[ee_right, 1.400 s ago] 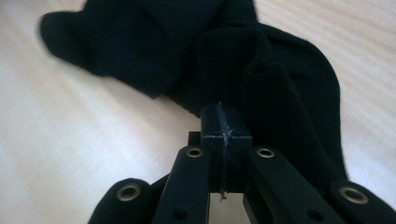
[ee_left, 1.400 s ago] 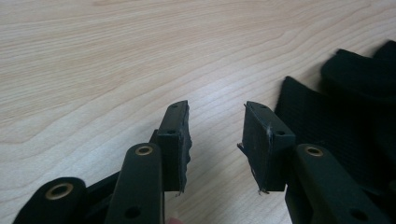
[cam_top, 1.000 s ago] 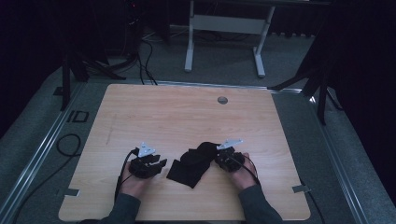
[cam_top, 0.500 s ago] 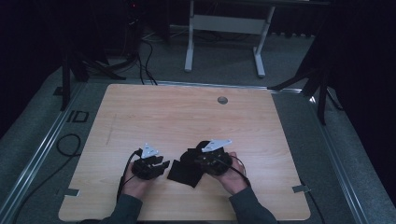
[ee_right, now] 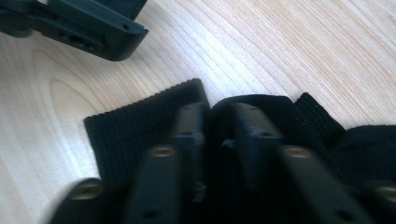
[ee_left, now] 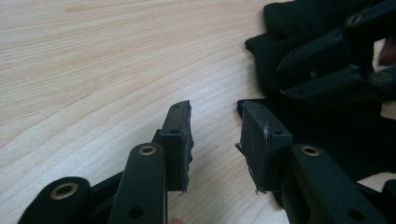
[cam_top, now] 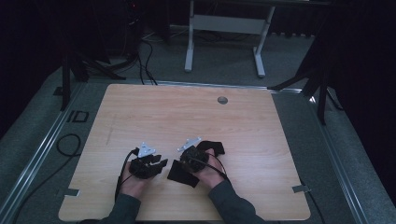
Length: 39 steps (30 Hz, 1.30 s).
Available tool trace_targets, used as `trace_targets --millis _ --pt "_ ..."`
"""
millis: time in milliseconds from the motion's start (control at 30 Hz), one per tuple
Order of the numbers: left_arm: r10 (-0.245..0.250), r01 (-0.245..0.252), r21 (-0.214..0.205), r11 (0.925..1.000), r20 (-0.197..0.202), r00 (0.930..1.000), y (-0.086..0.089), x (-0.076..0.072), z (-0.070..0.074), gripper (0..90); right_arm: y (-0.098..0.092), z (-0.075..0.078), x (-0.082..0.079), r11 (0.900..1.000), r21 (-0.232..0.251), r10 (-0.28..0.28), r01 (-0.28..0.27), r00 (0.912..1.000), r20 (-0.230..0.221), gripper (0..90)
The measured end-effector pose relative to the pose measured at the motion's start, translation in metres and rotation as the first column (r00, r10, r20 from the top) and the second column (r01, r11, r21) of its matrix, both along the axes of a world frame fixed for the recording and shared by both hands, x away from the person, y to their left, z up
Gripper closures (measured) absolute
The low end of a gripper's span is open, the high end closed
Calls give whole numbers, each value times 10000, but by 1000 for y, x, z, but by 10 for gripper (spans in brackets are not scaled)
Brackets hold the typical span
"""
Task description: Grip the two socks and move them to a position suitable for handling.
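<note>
A black ribbed cloth [cam_top: 181,175] lies crumpled on the wooden table [cam_top: 187,116] near its front edge. My right gripper [cam_top: 187,161] rests on top of it. In the right gripper view its jaws [ee_right: 219,116] have just been closing, with a narrow gap left and a hump of the cloth [ee_right: 130,126] between and around them. My left gripper [cam_top: 156,165] sits just left of the cloth. Its jaws [ee_left: 215,121] are open over bare wood with nothing between them. The cloth [ee_left: 289,28] edge lies by the right-hand pad [ee_left: 259,140].
A round grommet [cam_top: 222,100] is set in the table's far side. Metal desk legs [cam_top: 224,28] and cables [cam_top: 140,56] stand on the floor beyond the table. A cable loop [cam_top: 67,144] lies left of the table.
My right gripper has slid left across the cloth toward the left gripper, leaving one end of the cloth exposed at its right. The left gripper has stayed put.
</note>
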State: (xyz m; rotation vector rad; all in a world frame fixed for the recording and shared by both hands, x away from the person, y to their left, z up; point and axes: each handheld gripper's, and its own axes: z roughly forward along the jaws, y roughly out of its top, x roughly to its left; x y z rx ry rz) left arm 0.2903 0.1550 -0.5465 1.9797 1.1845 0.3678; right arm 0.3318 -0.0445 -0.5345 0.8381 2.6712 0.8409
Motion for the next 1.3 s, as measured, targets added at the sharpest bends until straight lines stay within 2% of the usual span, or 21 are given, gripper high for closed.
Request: trace_targets --millis 33,67,200,333,467,600,800,967,1067,1200,1300 --pt "0 0 0 10000 0 10000 0 0 0 635 0 0 0 10000 0 0 0 10000 0 771" --pt "-8 8 20 10000 -14 10000 -1 0 0 635 0 1 -1 9999 -97 36 -35 9999 160 832" --pt "-4 4 -5 10000 -18 10000 -1 0 0 635 -3 8 -4 9999 131 101 -104 9997 243 840" --pt "-36 36 -42 10000 -4 10000 -1 -1 0 635 -15 22 -9 9962 837 229 -242 9996 174 840" --pt "-153 153 -135 9998 -47 9999 -3 -1 0 636 -32 37 -15 9876 1526 361 -371 9993 92 837" --pt "-368 366 -157 9992 -110 9993 -10 -2 -1 645 -51 45 -19 9786 2004 471 -471 9989 45 836" --pt "-916 917 22 9958 -203 9956 -26 -5 -4 736 -75 45 -27 9717 2295 605 -563 9981 -115 835" --pt "-1353 1366 616 9887 -254 9905 -41 -7 -10 810 -91 41 -32 9677 2437 721 -649 9972 -208 834" --pt "-1330 1342 833 9874 -202 9909 -43 -8 -11 837 -100 40 -36 9638 2554 850 -769 9962 -205 834" --pt "-1062 1075 970 9895 -187 9942 -39 -8 -10 848 -114 41 -42 9603 2659 948 -847 9952 -252 834" --pt "-846 865 943 9918 -241 9961 -34 -7 -10 848 -126 40 -45 9593 2676 1024 -901 9942 -323 832"
